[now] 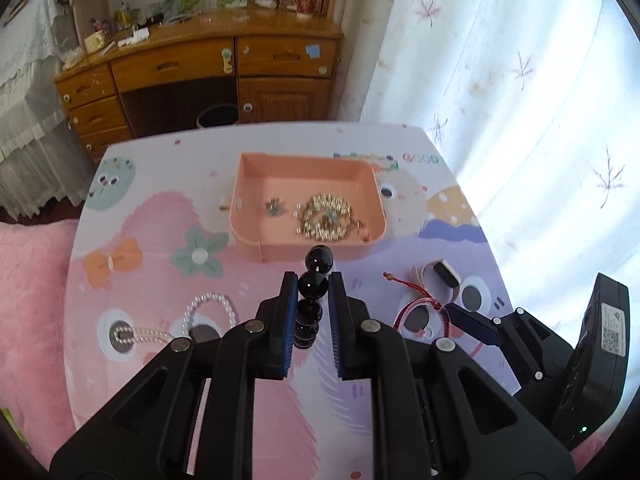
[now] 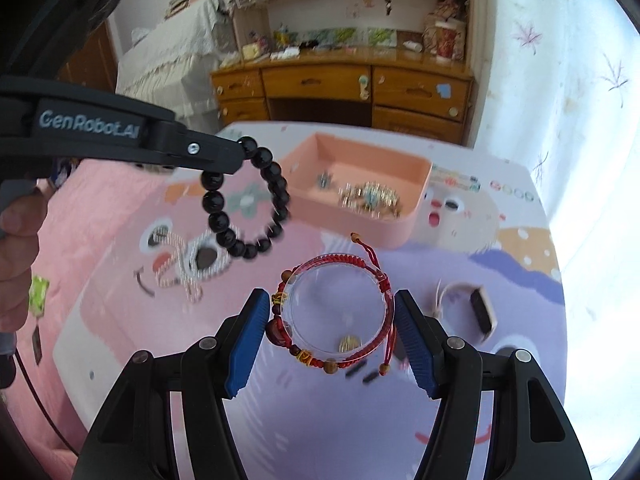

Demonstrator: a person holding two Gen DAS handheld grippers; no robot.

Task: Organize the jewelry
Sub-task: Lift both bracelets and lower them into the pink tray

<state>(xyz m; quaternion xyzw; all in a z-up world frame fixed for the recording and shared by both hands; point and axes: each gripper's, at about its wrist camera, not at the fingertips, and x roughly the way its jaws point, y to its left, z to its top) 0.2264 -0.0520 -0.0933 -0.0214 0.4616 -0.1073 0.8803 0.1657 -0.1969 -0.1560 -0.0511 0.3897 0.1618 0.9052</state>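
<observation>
Left gripper (image 1: 313,284) pinching black bead bracelet (image 2: 246,196) | pink tray (image 1: 256,246) just ahead, lower | right gripper (image 2: 330,312) spread around red bracelet (image 2: 384,292)

We can read two things here. "GenRobot.AI" is printed in pale letters on the side of the left gripper (image 2: 236,152), as the right wrist view shows it. And "GOOD" sits in colored letters on the cartoon table cover (image 1: 420,158), just past the pink tray (image 1: 248,184). The sticker on the black device (image 1: 612,332) is too tiny for us to read.
</observation>
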